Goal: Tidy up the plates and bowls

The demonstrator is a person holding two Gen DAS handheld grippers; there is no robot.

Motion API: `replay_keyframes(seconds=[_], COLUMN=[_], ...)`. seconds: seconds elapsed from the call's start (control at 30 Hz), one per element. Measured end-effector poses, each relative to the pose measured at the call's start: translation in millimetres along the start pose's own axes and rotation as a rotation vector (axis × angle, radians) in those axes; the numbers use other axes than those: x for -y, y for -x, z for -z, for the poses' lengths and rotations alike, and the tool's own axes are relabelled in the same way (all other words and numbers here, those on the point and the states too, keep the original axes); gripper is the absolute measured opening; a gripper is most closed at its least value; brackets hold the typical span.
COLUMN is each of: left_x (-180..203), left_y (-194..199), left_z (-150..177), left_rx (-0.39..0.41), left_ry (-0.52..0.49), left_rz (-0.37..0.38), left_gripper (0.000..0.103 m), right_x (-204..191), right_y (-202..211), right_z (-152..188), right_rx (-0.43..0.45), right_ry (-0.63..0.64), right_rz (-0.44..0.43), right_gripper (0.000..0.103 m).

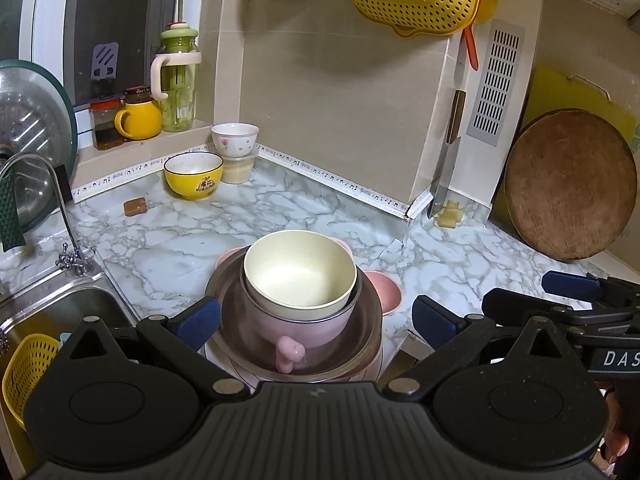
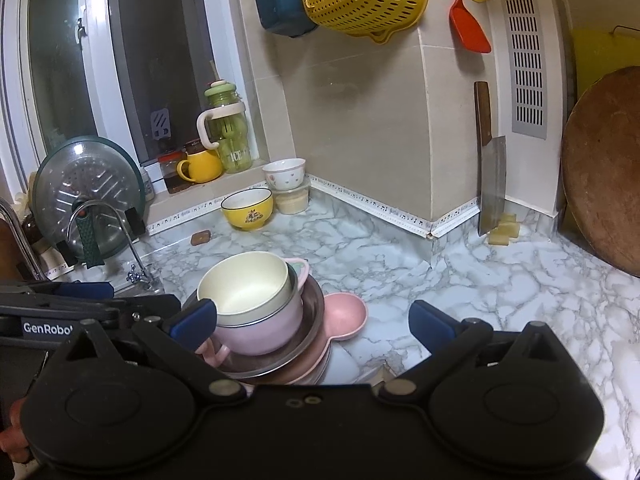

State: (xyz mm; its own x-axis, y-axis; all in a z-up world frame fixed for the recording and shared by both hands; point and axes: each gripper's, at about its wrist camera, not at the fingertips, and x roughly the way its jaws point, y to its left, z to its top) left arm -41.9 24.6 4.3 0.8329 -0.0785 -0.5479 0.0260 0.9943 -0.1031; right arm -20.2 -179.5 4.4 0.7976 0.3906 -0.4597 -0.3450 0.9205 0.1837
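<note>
Both pairs of tongs are held wide open above the marble-patterned table (image 1: 280,208), and nothing is gripped by either. The left tongs (image 1: 316,318) are spread on either side of a stack of dishes, which lies directly between and just beyond their blue-padded fingers (image 1: 198,320). At the top of the stack a cream bowl (image 1: 300,268) is nested, slightly tilted, inside a pink cup (image 1: 298,326) whose handle is turned toward the camera. The cup is seated in a steel bowl (image 1: 360,340), and this in turn rests on pink plates (image 1: 386,288), one of which has rounded ears.

In the right wrist view the right tongs (image 2: 312,320) are seen with the same stack toward their left finger; the blue pad (image 2: 192,322) lies just beside the cream bowl's rim, though contact cannot be confirmed. The right finger is well apart from the stack, over bare table.

Farther back, near the wall, a yellow bowl (image 1: 193,174) stands on the table, and a white flowered bowl (image 1: 235,139) is set on a lidded container (image 1: 239,168) just beside it. Both are well apart from either pair of tongs. A steel sink (image 1: 60,312) is seen to the left of the stack.
</note>
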Motion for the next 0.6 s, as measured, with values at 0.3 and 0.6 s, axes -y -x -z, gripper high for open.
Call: replay_keyframes(seconds=[0.3, 0.6], left_x=[0.4, 2.3], left_y=[4.0, 4.8], left_z=[1.6, 5.5], left_rx=[0.017, 0.000], left_ry=[0.004, 0.006], left_rz=[0.008, 0.022], left_gripper=[0.103, 0.103], right_x=[3.7, 3.5], right_y=[0.4, 0.8], right_z=[0.2, 2.8], right_rx=[0.003, 0.000], right_ry=[-0.027, -0.045], right_rz=[0.012, 0.007], right_gripper=[0.103, 0.103])
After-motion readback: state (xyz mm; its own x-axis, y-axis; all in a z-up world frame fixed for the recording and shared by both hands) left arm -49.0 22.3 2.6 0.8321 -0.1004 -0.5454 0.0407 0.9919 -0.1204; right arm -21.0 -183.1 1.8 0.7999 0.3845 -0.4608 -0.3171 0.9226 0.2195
